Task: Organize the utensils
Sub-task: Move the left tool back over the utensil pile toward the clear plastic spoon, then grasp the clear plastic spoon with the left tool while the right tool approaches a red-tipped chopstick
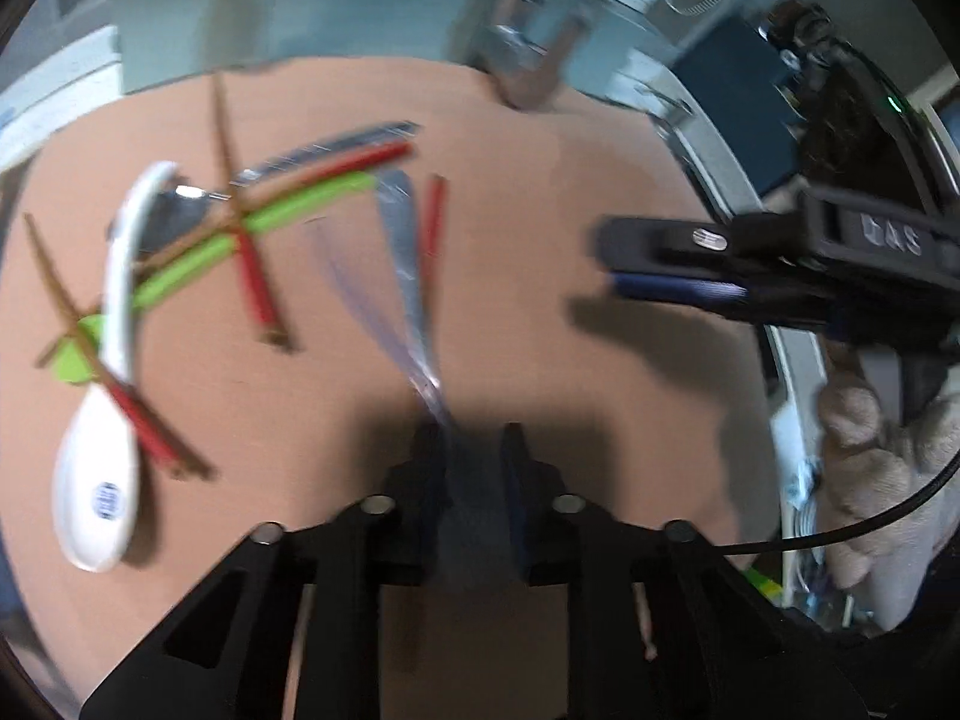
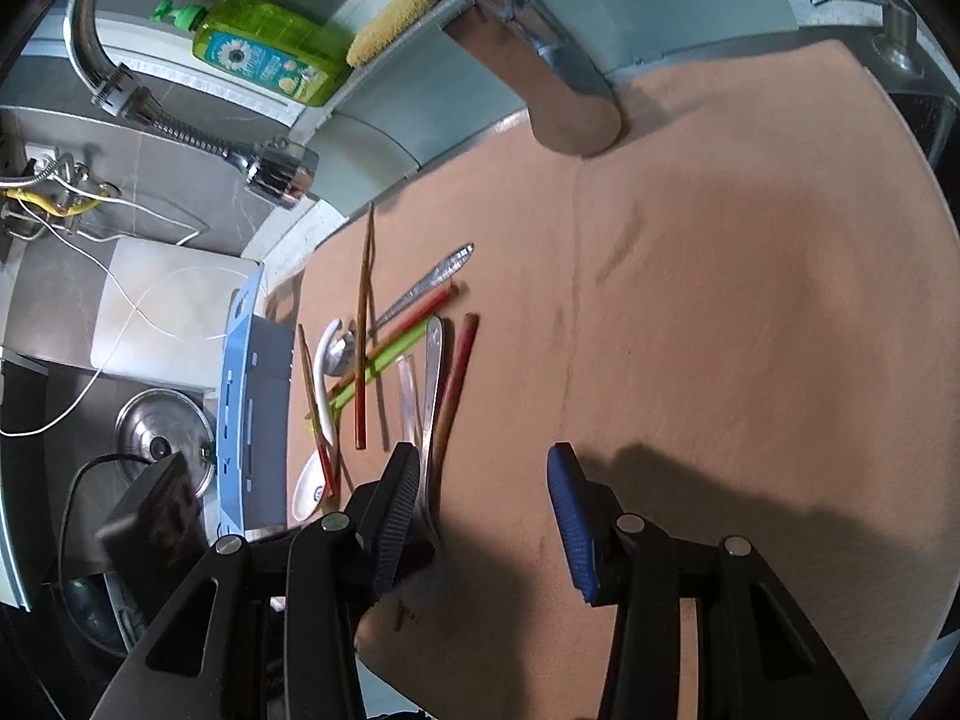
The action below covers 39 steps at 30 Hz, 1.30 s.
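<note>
Utensils lie in a loose crossed pile on the tan tabletop: white ceramic spoon, green-handled utensil, red-tipped chopsticks, a metal spoon and a clear plastic one just beside it. Left hand-held gripper points steeply down at the near end of the pile. Its jaws stand narrow, with the near end of the metal spoon's handle between them; motion blur hides whether the pads actually press it, so grip unconfirmed. Right hand-held gripper is empty, jaws partly apart, hovering over bare tabletop just right of the pile; in the left wrist view it sits well off to the right. Judged step: first pick, singling out one utensil from the pile. Next move calls for a confirmed pinch on the handle, then a lift clear without dragging the neighbouring clear spoon and red chopstick.
</note>
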Each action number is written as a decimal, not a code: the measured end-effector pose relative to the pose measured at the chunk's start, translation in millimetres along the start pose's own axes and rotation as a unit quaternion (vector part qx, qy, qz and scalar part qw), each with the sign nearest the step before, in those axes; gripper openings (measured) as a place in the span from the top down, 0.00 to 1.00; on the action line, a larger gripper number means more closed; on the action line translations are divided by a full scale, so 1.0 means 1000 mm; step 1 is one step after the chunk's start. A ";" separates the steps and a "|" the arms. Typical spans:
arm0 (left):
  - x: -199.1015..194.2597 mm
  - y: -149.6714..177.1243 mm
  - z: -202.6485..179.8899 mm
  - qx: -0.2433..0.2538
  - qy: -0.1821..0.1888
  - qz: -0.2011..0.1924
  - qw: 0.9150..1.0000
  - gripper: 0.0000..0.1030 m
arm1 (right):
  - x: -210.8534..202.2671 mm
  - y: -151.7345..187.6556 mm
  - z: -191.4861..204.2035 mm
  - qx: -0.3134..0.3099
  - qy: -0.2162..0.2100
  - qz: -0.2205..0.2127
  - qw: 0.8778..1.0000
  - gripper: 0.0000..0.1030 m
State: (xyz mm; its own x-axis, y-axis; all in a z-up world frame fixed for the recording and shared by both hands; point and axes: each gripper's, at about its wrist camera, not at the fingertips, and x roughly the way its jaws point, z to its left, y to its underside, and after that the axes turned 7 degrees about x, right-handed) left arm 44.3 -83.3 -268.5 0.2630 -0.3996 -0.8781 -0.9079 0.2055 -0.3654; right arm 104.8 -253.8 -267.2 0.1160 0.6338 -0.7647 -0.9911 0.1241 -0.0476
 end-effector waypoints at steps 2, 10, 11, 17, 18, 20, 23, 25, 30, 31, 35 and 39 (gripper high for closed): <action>0.007 0.003 -0.010 0.004 -0.020 0.007 1.000 0.86 | 0.004 0.002 0.001 -0.001 0.001 0.005 1.000 0.61; -0.003 0.010 -0.010 0.002 -0.049 -0.004 0.999 0.86 | 0.014 0.008 0.007 -0.008 -0.005 0.021 1.000 0.60; -0.007 0.012 -0.006 -0.002 -0.049 -0.006 0.999 0.86 | 0.017 0.010 0.008 -0.008 -0.009 0.030 0.999 0.60; -0.031 0.020 0.018 -0.032 -0.043 -0.024 0.998 0.86 | 0.032 0.025 0.011 -0.020 -0.002 0.064 0.998 0.60; -0.038 0.023 0.022 -0.034 -0.045 -0.028 0.998 0.86 | 0.035 0.028 0.012 -0.023 0.002 0.071 0.997 0.60; -0.047 0.027 0.028 -0.031 -0.052 -0.031 0.998 0.86 | 0.042 0.034 0.013 -0.027 0.006 0.085 0.996 0.60; -0.054 0.031 0.037 -0.035 -0.060 -0.035 0.997 0.86 | 0.049 0.044 0.018 -0.028 -0.006 0.111 0.993 0.60; -0.056 0.032 0.044 -0.042 -0.062 -0.036 0.997 0.86 | 0.053 0.052 0.025 -0.033 -0.016 0.125 0.991 0.60; -0.062 0.035 0.056 -0.050 -0.066 -0.044 0.996 0.86 | 0.068 0.063 0.043 -0.050 -0.023 0.139 0.989 0.59; -0.062 0.035 0.058 -0.051 -0.066 -0.045 0.995 0.86 | 0.071 0.063 0.044 -0.044 -0.029 0.140 0.989 0.59; -0.066 0.041 0.065 -0.059 -0.067 -0.048 0.995 0.86 | 0.077 0.062 0.055 -0.034 -0.057 0.149 0.987 0.59; -0.069 0.044 0.063 -0.054 -0.065 -0.051 0.995 0.86 | 0.061 0.055 0.058 -0.048 -0.062 0.127 0.989 0.59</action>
State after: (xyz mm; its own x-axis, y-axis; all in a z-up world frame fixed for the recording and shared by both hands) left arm 6.7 9.2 -243.5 0.3894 -0.2923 -0.8735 -0.9024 0.0692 -0.4254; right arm 61.3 -164.3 -279.4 -0.1359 0.7251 -0.6751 -0.9903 -0.1199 0.0706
